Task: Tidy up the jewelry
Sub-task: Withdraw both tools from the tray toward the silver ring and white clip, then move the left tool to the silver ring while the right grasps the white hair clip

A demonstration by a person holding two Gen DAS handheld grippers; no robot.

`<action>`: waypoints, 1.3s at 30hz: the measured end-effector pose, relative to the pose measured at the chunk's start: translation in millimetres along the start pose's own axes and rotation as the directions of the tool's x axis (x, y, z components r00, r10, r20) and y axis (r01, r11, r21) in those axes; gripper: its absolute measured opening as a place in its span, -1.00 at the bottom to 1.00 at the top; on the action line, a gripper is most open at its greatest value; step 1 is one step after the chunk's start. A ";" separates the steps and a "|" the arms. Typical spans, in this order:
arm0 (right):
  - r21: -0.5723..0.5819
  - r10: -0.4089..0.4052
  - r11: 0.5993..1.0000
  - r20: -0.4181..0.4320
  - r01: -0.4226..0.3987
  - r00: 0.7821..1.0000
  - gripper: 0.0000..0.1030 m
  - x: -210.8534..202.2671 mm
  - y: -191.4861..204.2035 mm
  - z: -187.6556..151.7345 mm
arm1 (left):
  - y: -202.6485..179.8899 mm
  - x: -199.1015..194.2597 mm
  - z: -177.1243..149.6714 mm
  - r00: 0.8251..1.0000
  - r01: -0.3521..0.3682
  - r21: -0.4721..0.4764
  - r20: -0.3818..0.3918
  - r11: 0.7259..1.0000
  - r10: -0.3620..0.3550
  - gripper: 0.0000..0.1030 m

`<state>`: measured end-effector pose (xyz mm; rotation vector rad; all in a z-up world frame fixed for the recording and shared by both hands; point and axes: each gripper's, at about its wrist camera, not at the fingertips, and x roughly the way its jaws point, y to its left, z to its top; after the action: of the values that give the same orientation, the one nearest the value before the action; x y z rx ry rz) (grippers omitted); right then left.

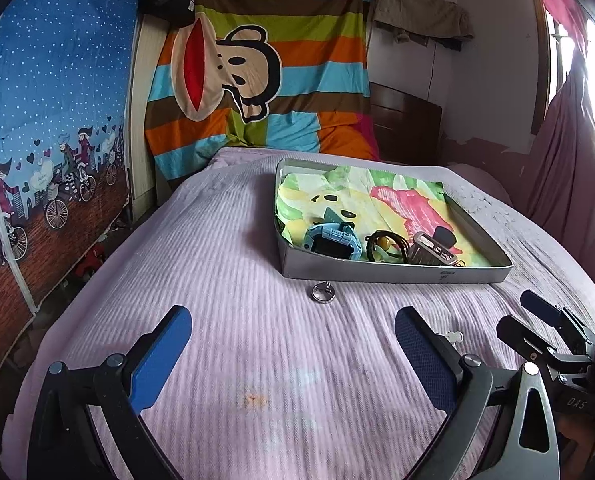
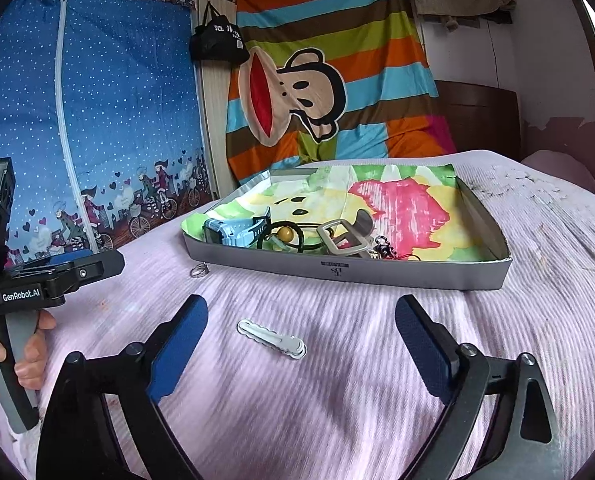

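A shallow grey box [image 1: 377,273] [image 2: 397,274] lined with a bright printed cloth lies on the bed. Along its near edge sit a blue watch [image 1: 332,240] [image 2: 237,230], a black cord with a yellow bead [image 1: 385,244] [image 2: 285,233] and a grey watch [image 1: 433,252] [image 2: 345,237]. A silver ring [image 1: 322,293] [image 2: 199,270] lies on the bedspread just outside the box's front wall, ahead of my open left gripper [image 1: 293,340]. A white hair clip [image 2: 271,338] lies between the fingers of my open right gripper [image 2: 303,332]. Neither holds anything.
The pink ribbed bedspread [image 1: 237,280] covers the bed. A blue fabric wardrobe [image 2: 97,100] stands to the left, and a striped monkey sheet [image 1: 265,72] hangs behind. A hand [image 2: 29,356] grips the left gripper's handle. The right gripper [image 1: 537,320] shows at the left view's right edge.
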<state>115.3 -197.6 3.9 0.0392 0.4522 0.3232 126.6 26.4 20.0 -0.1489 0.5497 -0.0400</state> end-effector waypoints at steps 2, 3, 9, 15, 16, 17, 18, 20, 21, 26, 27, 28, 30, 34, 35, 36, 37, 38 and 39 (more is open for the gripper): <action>0.000 0.014 1.000 -0.026 -0.014 1.000 0.47 5.7 0.3 -2.5 | -1.3 3.5 0.6 1.000 0.021 0.006 -0.016 1.000 -0.021 0.78; -0.001 0.020 1.000 -0.038 -0.020 0.999 0.39 8.2 1.0 -3.9 | -2.0 5.1 0.8 0.999 0.030 0.009 -0.021 0.999 -0.030 0.76; -0.030 0.051 0.998 -0.106 -0.054 0.993 0.37 25.1 8.0 -10.3 | -7.3 24.1 3.7 0.994 0.078 0.033 -0.083 0.996 -0.075 0.45; -0.027 0.058 0.998 -0.152 -0.063 0.987 0.25 37.1 7.9 -13.1 | -10.9 47.2 6.5 0.985 0.083 0.042 -0.157 0.996 -0.075 0.25; -0.026 0.061 0.997 -0.161 -0.066 0.985 0.21 39.6 7.8 -13.3 | -11.1 50.0 6.9 0.984 0.084 0.041 -0.164 0.996 -0.076 0.21; -0.025 0.063 0.997 -0.173 -0.069 0.983 0.18 42.5 7.7 -13.7 | -11.0 52.8 7.1 0.982 0.085 0.040 -0.173 0.996 -0.077 0.17; -0.024 0.065 0.997 -0.183 -0.070 0.981 0.14 45.2 7.2 -14.4 | -10.5 55.7 7.8 0.981 0.085 0.040 -0.181 0.996 -0.077 0.16; -0.024 0.073 0.997 -0.204 -0.079 0.976 0.13 49.5 8.2 -15.6 | -10.4 61.1 9.2 0.978 0.083 0.036 -0.193 0.996 -0.075 0.11; -0.029 0.075 0.996 -0.208 -0.083 0.975 0.13 51.3 9.2 -15.7 | -10.3 62.9 9.9 0.978 0.083 0.032 -0.196 0.996 -0.075 0.11; -0.045 0.088 0.994 -0.220 -0.101 0.971 -0.14 56.5 12.5 -15.2 | -9.5 67.1 10.8 0.977 0.086 0.012 -0.196 0.996 -0.082 0.11; -0.044 0.095 0.993 -0.230 -0.108 0.969 -0.22 59.1 12.5 -15.7 | -10.2 68.5 10.6 0.977 0.085 0.015 -0.199 0.996 -0.080 0.11; -0.042 0.099 0.993 -0.238 -0.112 0.966 -0.24 61.1 12.7 -16.4 | -10.7 69.8 10.3 0.976 0.084 0.018 -0.201 0.996 -0.079 0.11; -0.041 0.101 0.993 -0.248 -0.114 0.964 -0.24 63.3 12.5 -17.4 | -11.9 73.0 10.6 0.975 0.086 0.021 -0.206 0.996 -0.079 0.11; -0.038 0.104 0.992 -0.259 -0.118 0.960 -0.40 64.5 12.6 -19.1 | -14.6 78.9 12.0 0.973 0.086 0.031 -0.217 0.996 -0.077 0.03; -0.039 0.102 0.993 -0.261 -0.116 0.960 -0.43 64.5 13.3 -19.5 | -15.1 80.4 12.2 0.973 0.086 0.033 -0.218 0.996 -0.076 0.01; -0.041 0.096 0.993 -0.263 -0.111 0.960 -0.51 65.0 13.1 -19.9 | -15.4 81.8 12.1 0.972 0.085 0.033 -0.221 0.996 -0.076 0.00; -0.043 0.090 0.994 -0.266 -0.105 0.960 -0.53 65.5 13.3 -20.1 | -15.6 82.8 11.7 0.972 0.085 0.034 -0.223 0.996 -0.075 -0.02; -0.044 0.082 0.994 -0.270 -0.098 0.959 -0.54 66.5 13.5 -20.4 | -15.7 84.2 11.5 0.972 0.083 0.035 -0.225 0.996 -0.073 -0.03; -0.044 0.075 0.995 -0.271 -0.090 0.960 -0.59 66.8 13.4 -20.6 | -16.1 85.5 11.3 0.971 0.081 0.036 -0.226 0.996 -0.070 -0.03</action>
<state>159.1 -164.5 -41.4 -0.0414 0.7130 0.4259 205.4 5.3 -12.2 -0.1216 0.7689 -0.1448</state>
